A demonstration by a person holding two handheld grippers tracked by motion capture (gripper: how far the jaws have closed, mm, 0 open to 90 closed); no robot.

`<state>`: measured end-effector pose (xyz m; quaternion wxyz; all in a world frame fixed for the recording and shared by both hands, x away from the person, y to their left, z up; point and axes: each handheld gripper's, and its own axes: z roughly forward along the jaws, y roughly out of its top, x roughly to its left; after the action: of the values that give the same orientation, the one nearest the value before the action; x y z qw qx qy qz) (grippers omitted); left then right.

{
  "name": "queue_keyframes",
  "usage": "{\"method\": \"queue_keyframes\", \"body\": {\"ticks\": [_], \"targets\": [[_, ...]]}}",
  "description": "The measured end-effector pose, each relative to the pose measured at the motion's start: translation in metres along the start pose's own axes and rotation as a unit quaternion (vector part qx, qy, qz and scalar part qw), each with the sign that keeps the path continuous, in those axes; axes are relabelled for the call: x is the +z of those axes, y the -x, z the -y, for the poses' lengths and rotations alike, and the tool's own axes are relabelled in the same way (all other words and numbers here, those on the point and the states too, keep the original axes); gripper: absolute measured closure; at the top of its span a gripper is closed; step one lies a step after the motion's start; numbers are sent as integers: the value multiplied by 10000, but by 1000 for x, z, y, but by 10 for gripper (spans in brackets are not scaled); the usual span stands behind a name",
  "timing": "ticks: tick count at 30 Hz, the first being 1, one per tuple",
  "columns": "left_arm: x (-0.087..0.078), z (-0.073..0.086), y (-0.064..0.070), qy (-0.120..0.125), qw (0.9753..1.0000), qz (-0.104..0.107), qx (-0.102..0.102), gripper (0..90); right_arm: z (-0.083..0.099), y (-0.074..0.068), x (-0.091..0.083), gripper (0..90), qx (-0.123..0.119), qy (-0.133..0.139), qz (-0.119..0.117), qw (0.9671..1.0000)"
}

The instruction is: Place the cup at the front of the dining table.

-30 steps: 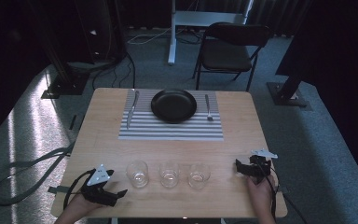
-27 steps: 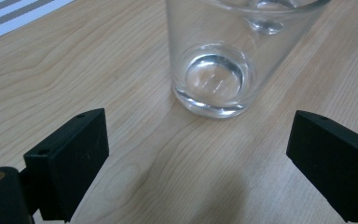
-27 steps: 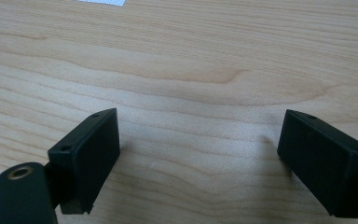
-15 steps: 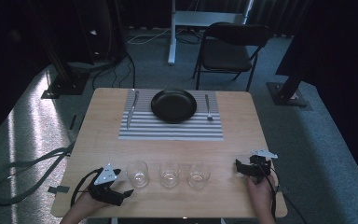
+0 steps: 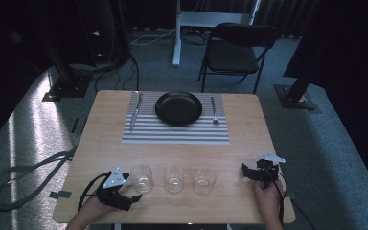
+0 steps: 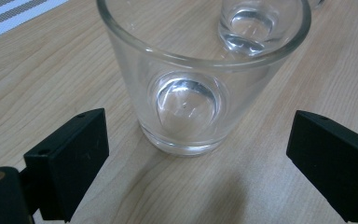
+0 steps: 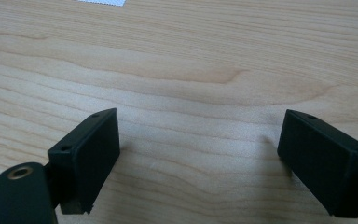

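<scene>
- Change since the earlier frames: the left tool (image 5: 124, 191) has advanced toward the leftmost glass (image 5: 141, 178); the right tool (image 5: 258, 172) rests where it was, at the desk's (image 5: 105, 143) near right corner.
- Left tool: jaws wide apart, flanking the leftmost glass (image 6: 186, 88) without touching it; the glass stands upright and empty on the desk, at the left end of the near row.
- Right tool (image 7: 200, 163): jaws apart over bare wood, holding nothing.
- Row of glasses: the middle glass (image 5: 174, 178) and right glass (image 5: 204, 180) stand just beside the first.
- Advice for the grasp: centre the glass between the pads, slide further forward, close low on the wall and gently, since smooth glass probably slips; keep clear of the neighbour.
- Far side: a striped mat (image 5: 172, 132) carries a black plate (image 5: 178, 108), a knife (image 5: 134, 112) and a fork (image 5: 213, 110).
</scene>
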<state>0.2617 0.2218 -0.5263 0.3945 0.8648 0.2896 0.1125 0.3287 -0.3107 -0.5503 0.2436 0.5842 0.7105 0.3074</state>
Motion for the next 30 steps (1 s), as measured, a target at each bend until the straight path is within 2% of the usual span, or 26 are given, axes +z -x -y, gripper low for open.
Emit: {"method": "queue_keyframes", "body": {"ticks": [12, 20, 26, 30], "targets": [[7, -7, 3, 206, 9998, -3, 72, 60, 0, 0, 0, 122, -1, 1, 0, 10000], [12, -10, 3, 414, 9991, 61, -30, 60, 0, 0, 0, 122, 0, 0, 1, 10000], [16, -12, 4, 536, 9985, -40, -30, 60, 0, 0, 0, 122, -1, 0, 0, 10000], [17, -12, 8, 759, 9966, -317, 56, 117, 0, 0, 0, 122, -1, 0, 0, 10000]]}}
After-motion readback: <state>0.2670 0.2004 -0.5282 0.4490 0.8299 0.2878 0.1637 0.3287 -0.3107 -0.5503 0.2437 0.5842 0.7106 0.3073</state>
